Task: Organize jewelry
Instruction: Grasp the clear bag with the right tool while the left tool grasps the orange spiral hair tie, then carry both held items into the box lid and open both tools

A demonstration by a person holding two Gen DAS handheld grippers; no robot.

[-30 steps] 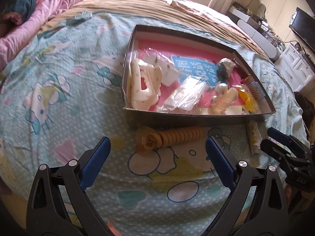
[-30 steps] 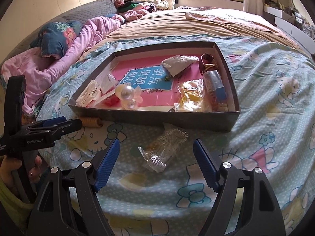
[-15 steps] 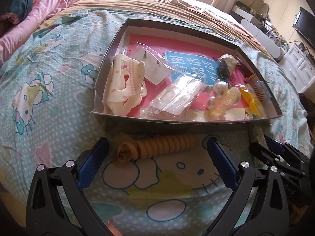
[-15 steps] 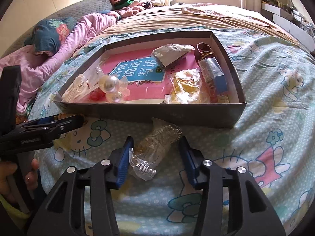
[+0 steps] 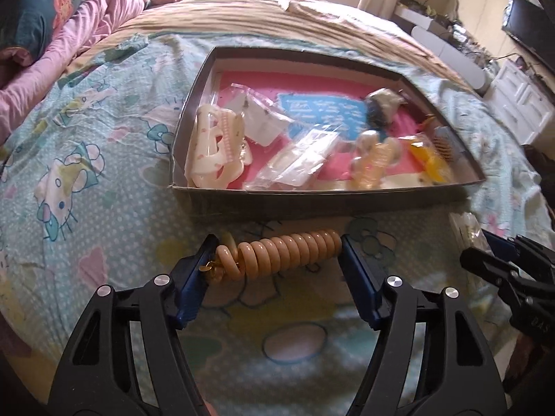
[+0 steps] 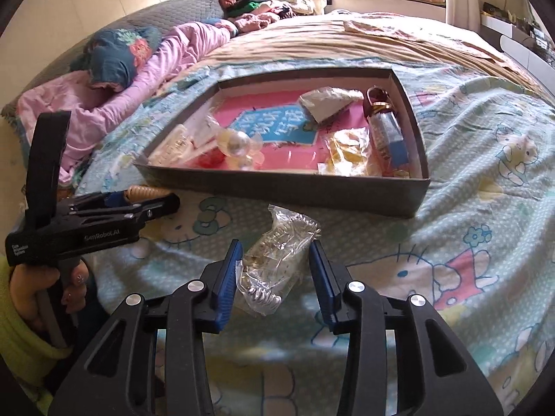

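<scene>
Peach-coloured spiral hair tie [image 5: 288,253] lies stretched out sideways on the cartoon bedsheet, just in front of the box's near wall, one end bunched into looser loops with a small gold charm. Further right on the sheet, a crinkled clear packet of silvery coiled jewelry [image 6: 274,267] lies lengthwise, also just short of the box. The shallow grey cardboard box [image 5: 312,204] sits flat and open, pink-lined with a blue printed card. Inside: a cream claw hair clip [image 5: 215,149] at the left end, clear plastic packets [image 5: 298,159] mid-box, a pearly bauble piece [image 6: 239,145], a yellow packet [image 6: 350,152] toward the right.
</scene>
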